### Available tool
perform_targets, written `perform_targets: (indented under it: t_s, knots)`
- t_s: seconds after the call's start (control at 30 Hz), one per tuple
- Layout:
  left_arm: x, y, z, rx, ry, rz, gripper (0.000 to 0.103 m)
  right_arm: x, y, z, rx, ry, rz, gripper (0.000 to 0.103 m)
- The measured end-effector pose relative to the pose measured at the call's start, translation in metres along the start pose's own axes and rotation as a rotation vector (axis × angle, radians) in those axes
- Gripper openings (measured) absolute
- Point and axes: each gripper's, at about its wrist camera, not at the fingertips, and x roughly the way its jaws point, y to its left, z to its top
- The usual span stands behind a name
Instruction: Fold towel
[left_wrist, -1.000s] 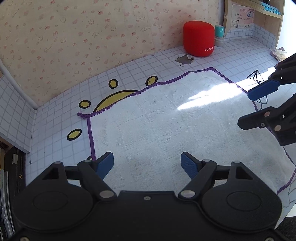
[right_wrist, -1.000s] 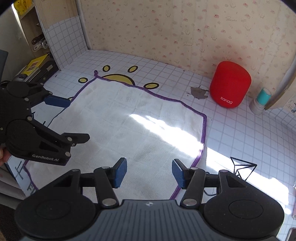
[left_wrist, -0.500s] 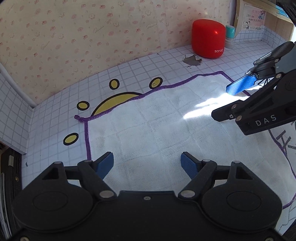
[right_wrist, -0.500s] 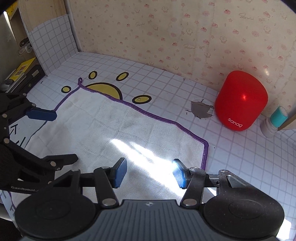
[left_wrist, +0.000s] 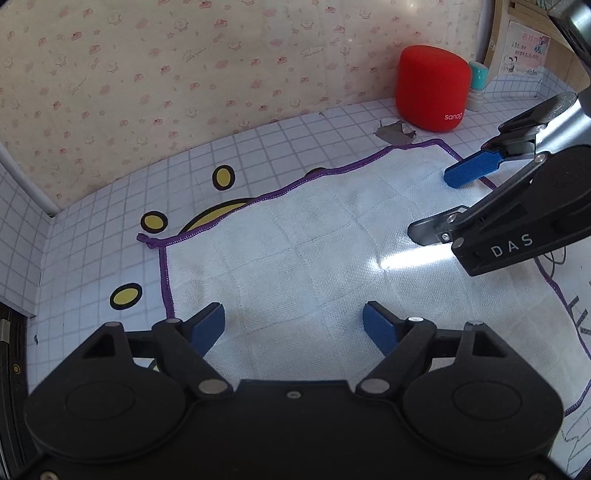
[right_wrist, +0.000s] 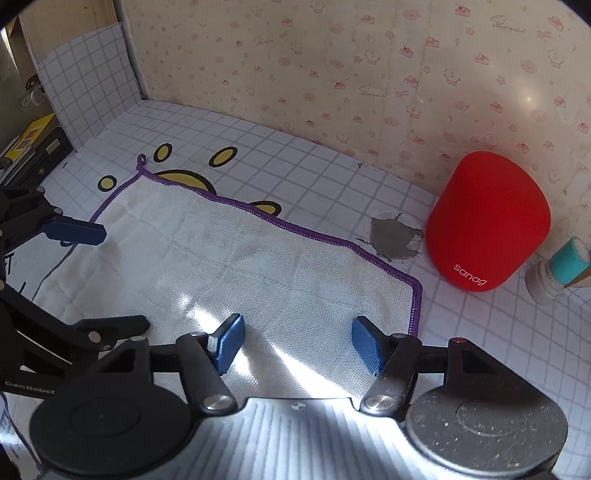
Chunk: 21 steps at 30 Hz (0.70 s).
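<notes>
A white towel (left_wrist: 314, 251) with a purple hem lies flat and spread out on the checked table mat; it also shows in the right wrist view (right_wrist: 229, 266). My left gripper (left_wrist: 293, 326) is open and empty, above the towel's near left part, close to its left hem. My right gripper (right_wrist: 297, 343) is open and empty, above the towel's right part near the far right corner (right_wrist: 415, 286). Each gripper shows in the other's view: the right gripper (left_wrist: 439, 201) and the left gripper (right_wrist: 114, 280).
A red speaker (left_wrist: 432, 86) stands by the wall beyond the towel's far right corner, also in the right wrist view (right_wrist: 484, 221). A small teal-capped bottle (right_wrist: 557, 271) stands beside it. A torn patch (right_wrist: 393, 242) marks the mat. Walls close the back and left.
Both grippers have moved forward over the towel toward its far edge. The right gripper now hangs close to the far right corner. The towel has not moved.
</notes>
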Motion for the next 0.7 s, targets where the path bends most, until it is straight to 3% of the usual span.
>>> perform_targets:
  t_s: [0.37, 0.53, 0.7]
  knots:
    - [0.003, 0.003, 0.013, -0.006, 0.049, 0.029, 0.084, -0.008, -0.004, 0.001, 0.049, -0.012, -0.021, 0.068]
    - [-0.010, 0.007, 0.008, -0.036, 0.114, 0.039, 0.084, -0.030, 0.007, -0.010, 0.061, -0.025, -0.007, 0.068]
    - [-0.030, 0.003, -0.005, -0.044, 0.120, 0.012, 0.084, -0.043, 0.020, -0.027, 0.102, -0.015, 0.000, 0.074]
